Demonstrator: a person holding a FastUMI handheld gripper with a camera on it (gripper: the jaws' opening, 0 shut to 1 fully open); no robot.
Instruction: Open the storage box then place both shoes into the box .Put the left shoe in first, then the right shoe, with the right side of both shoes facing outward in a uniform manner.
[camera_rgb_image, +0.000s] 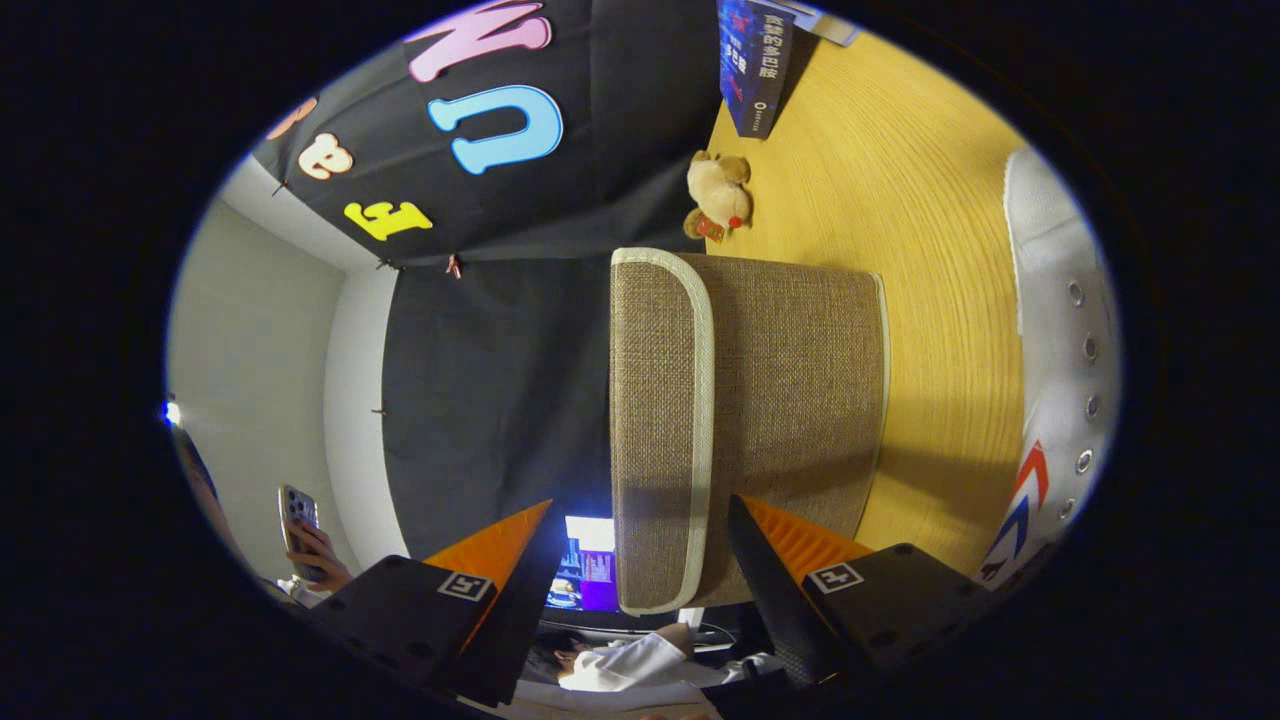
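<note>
Wooden counter (930, 200) rolled sideways in your view. Tongs (640, 545) spread wide, straddling lid edge of fabric storage box (780, 400), neither finger pressing. White sneaker (1060, 330) beside box, off one finger. Risk: shallow bite on soft lid slips; box drags toward plush toy (718, 195) beyond.

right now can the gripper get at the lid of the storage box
Probably yes. The gripper is open, and the lid edge of the storage box sits between its fingers with nothing in the way. The white shoe lies off to one side on the table.
</note>
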